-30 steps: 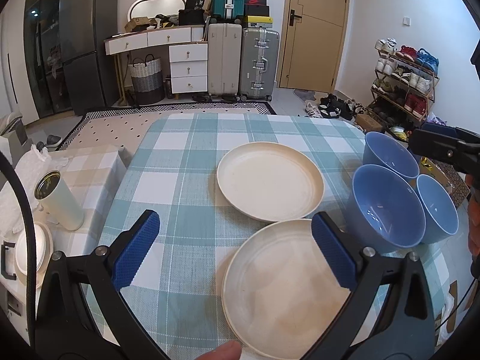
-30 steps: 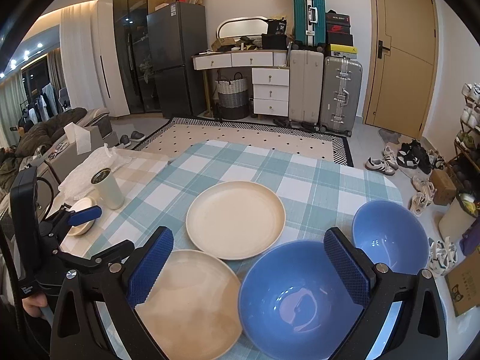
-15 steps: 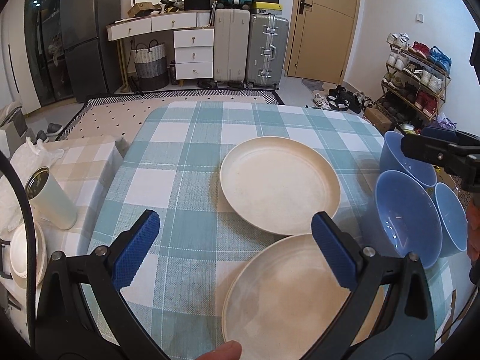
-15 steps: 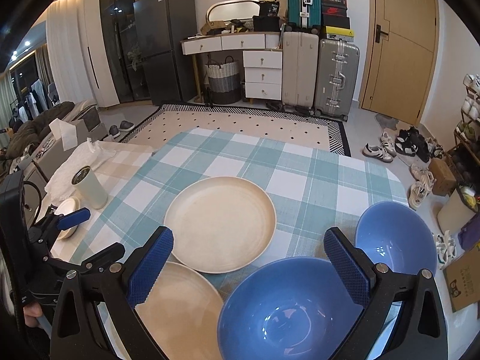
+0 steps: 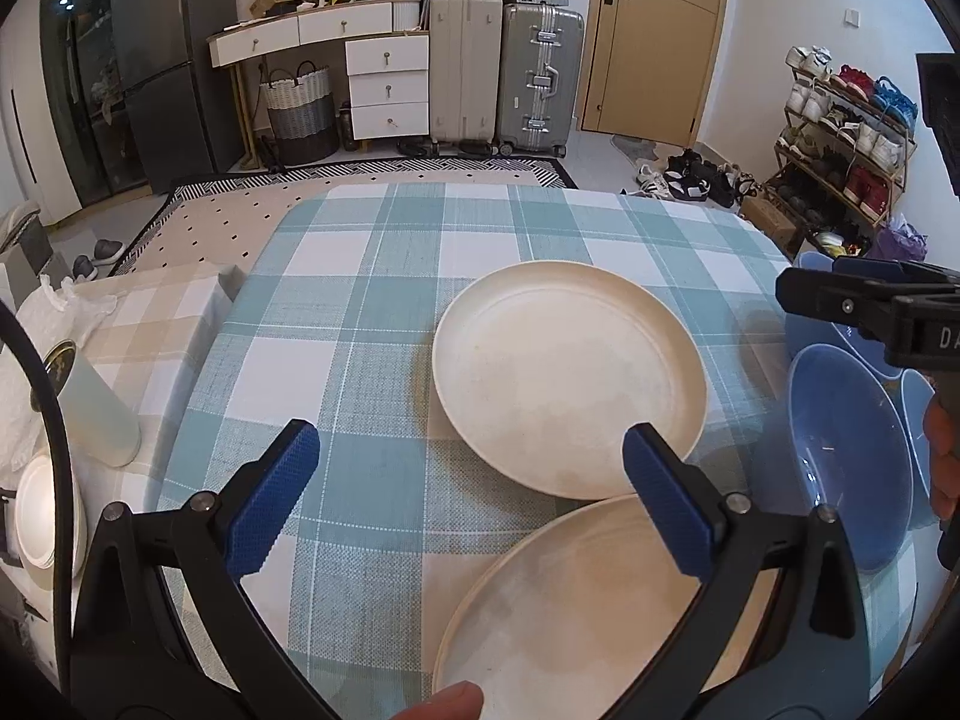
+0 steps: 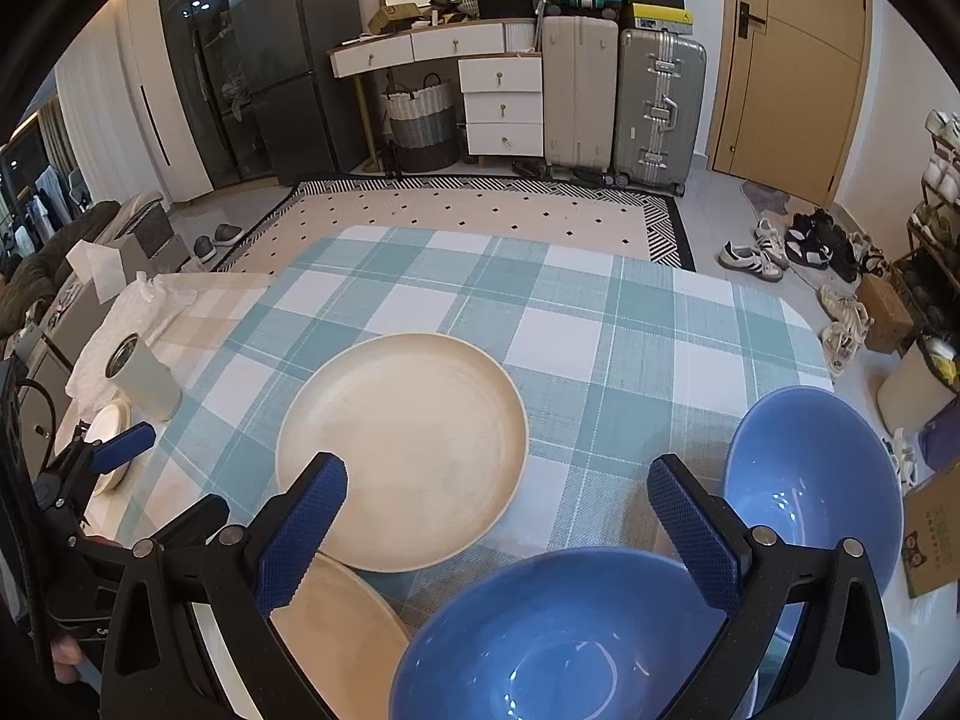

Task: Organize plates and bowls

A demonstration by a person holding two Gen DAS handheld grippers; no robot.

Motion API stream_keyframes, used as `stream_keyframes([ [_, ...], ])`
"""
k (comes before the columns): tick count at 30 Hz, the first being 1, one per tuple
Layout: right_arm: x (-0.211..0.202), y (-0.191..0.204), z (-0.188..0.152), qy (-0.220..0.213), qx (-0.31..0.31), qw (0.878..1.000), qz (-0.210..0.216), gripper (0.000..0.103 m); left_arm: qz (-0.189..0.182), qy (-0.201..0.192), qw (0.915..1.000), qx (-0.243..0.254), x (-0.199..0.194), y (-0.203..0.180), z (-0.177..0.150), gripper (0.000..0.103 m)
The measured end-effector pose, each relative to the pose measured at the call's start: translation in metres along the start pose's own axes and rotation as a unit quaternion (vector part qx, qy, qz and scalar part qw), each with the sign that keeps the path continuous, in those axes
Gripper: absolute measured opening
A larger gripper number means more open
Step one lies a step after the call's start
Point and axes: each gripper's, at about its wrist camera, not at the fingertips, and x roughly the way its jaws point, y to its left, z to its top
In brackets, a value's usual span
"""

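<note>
Both claws hang wide open over the checked tablecloth (image 5: 372, 324), neither one gripping anything. The left claw (image 5: 468, 498) hovers just above the near plate (image 5: 570, 612), with the far plate (image 5: 567, 378) lying flat beyond it, their rims all but touching. The right claw (image 6: 495, 525) sits over the near bowl (image 6: 552, 636), with a second bowl (image 6: 810, 480) just beside it on the right. My read: the stacking starts now, plate onto plate. To do it cleanly, the left claw should drop low and pinch the near plate at its closest rim, one finger over and one under, then lift it level and set it square on the far one. Plates and bowls are round, so there's no long axis to line up; everything sits upright, open side facing the ceiling.
</note>
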Motion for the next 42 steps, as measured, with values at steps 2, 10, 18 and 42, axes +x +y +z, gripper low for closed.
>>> stream_keyframes([
  [2,0.008,-0.002,0.001,0.007,0.001,1.000,-0.001,0.102,0.003,0.004,1.0000,0.002,0.006,-0.001,0.002,0.101],
  [10,0.038,-0.006,0.002,0.038,-0.008,0.999,-0.008,0.102,-0.002,0.021,0.9998,-0.005,0.031,0.001,0.009,0.101],
  [18,0.066,-0.014,0.000,0.070,-0.004,0.998,-0.004,0.102,-0.008,0.042,0.9991,-0.006,0.057,0.003,0.013,0.101],
  [42,0.129,-0.012,0.002,0.136,-0.001,0.991,0.011,0.049,-0.032,0.102,0.9940,-0.022,0.110,0.012,0.011,0.057],
])
